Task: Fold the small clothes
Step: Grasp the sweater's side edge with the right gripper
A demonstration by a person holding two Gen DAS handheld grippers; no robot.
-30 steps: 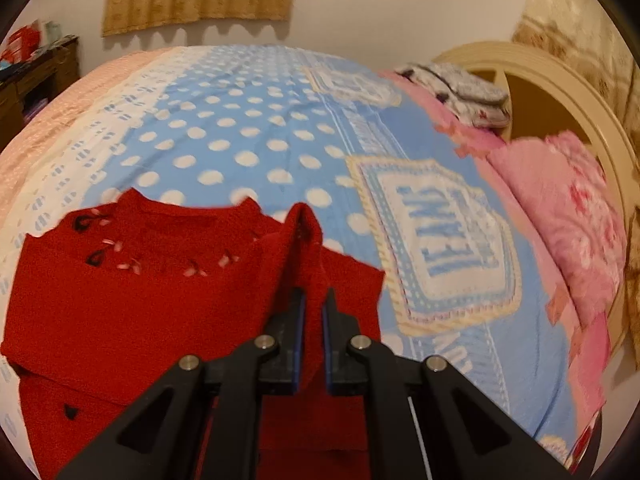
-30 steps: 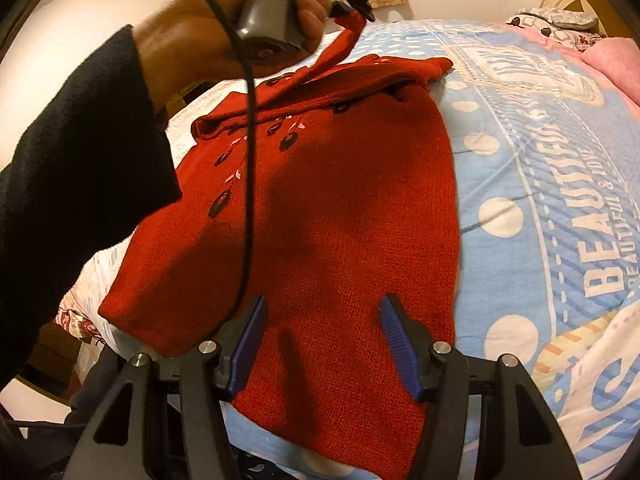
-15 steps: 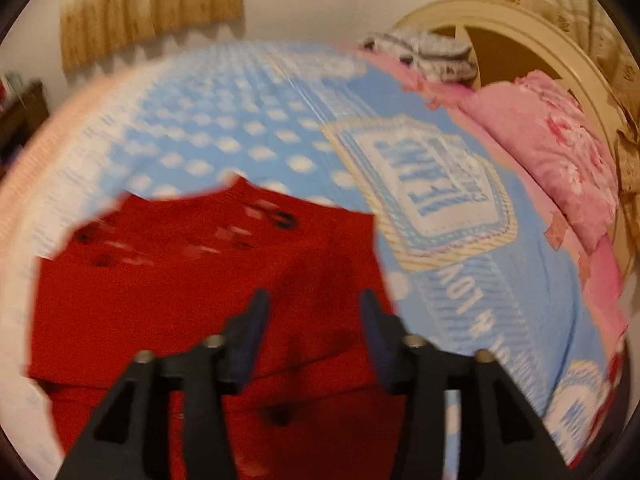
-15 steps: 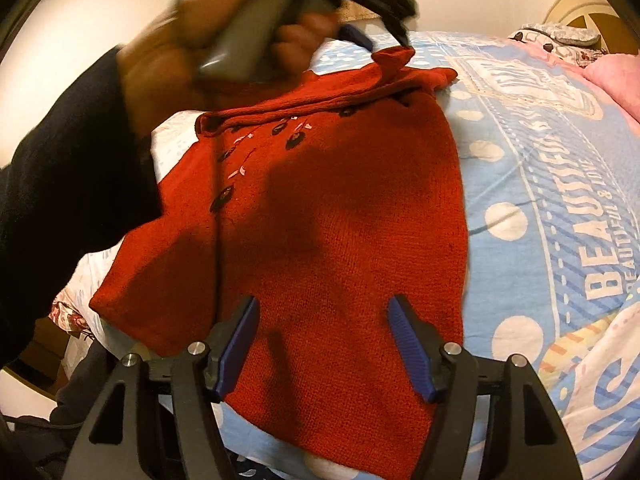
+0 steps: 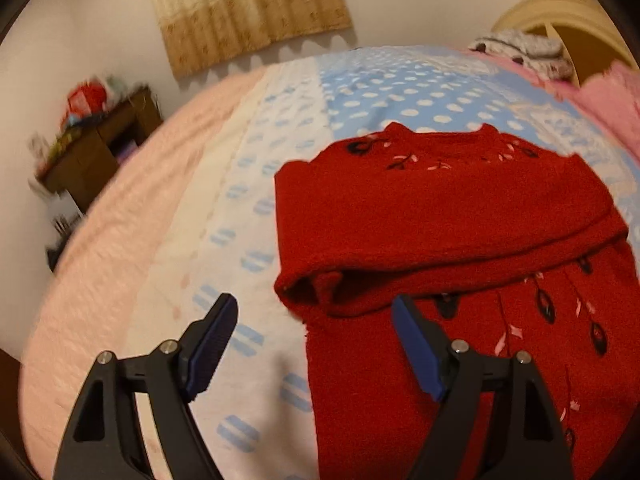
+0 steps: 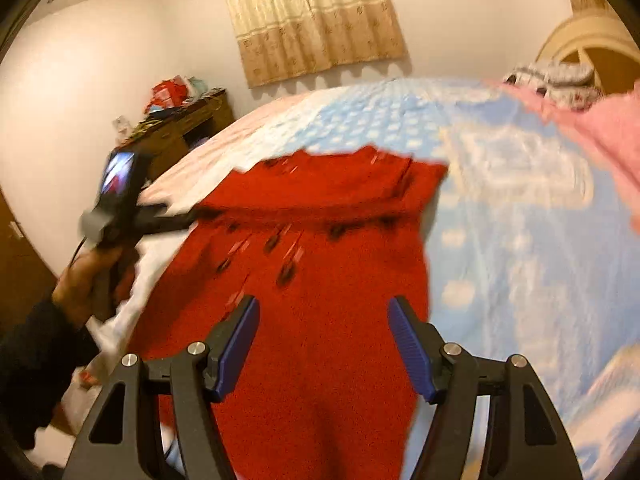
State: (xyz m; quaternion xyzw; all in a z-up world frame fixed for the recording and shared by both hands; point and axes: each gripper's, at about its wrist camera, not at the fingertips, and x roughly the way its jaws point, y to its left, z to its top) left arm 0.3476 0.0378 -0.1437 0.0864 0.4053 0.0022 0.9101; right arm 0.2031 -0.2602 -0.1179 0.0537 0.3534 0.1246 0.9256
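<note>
The sweater (image 5: 440, 216) is the reference item. It is red knit with dark and pink leaf motifs, and it lies flat on the bed (image 5: 248, 184). A sleeve is folded across the chest, forming a thick band with a rolled edge at the near left corner.

Surface: the cover under the sweater is blue with white dots. Left of the sweater the cover turns white with pale blue dashes, then plain pink toward the bed edge. Right of the sweater, the right wrist view shows a printed blue panel; the print is too blurred to read.

Room: beyond the sweater, a beige patterned curtain (image 6: 312, 16) hangs on a white wall. Far left of the sweater stands a dark wooden cabinet (image 5: 96, 152) with red and mixed items on top. Beyond and right of the sweater are a cream arched headboard (image 6: 588, 40), a pink pillow (image 5: 612, 100) and a grey-white folded cloth (image 5: 520, 50).

Left gripper (image 5: 316, 344): jaws opening, wide apart, nothing gripped. It hovers at the sweater's near left edge; the right finger is over the knit, the left finger over the white cover. The left hand (image 6: 86, 276), in a dark sleeve, holds it.

Right gripper (image 6: 324, 340): jaws apart, empty, above the sweater's lower body. Contact with the knit cannot be determined.
</note>
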